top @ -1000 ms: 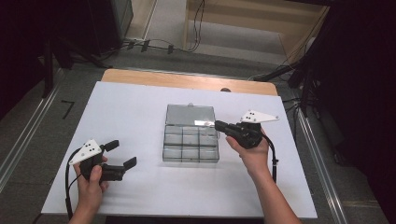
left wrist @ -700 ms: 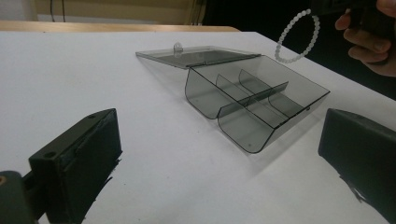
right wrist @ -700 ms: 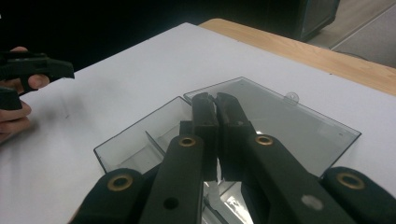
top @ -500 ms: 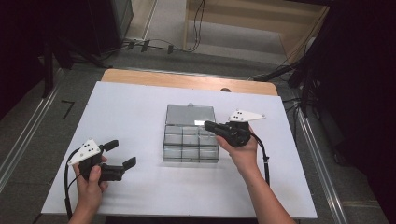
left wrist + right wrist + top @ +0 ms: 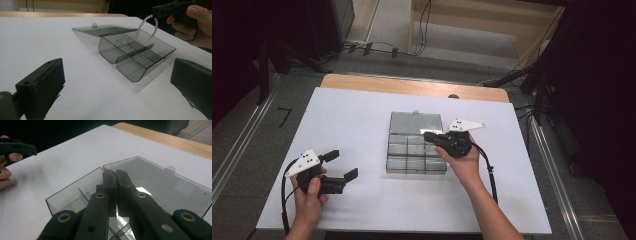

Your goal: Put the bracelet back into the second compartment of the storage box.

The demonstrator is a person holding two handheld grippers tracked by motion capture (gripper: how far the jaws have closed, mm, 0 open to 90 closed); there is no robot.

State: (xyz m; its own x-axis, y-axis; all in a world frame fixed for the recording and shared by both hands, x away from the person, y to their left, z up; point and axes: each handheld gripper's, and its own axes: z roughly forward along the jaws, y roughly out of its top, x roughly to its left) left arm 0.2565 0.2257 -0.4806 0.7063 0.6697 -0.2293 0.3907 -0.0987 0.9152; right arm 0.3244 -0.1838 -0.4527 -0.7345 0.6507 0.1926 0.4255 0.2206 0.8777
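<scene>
High view has the white table (image 5: 362, 115) taking up most of the scene, and sitting about in the middle of it is a smoky clear organizer box (image 5: 416, 156) with dividers splitting it into compartments, its lid (image 5: 416, 122) flipped open and lying flat on the far side. The right gripper (image 5: 430, 136) hangs over the box's right-hand compartments near the hinge, jaws pinched together on a white bead bracelet (image 5: 147, 28); from the left gripper view you can see the loop of beads dangling from its tip, right above the back compartments, not touching the bottom as far as I can tell. In the right gripper view the two black jaws are pressed tight with the open box right under them. The left gripper (image 5: 344, 165) sits well off to the left near the table's front edge, jaws spread wide with nothing between them.
</scene>
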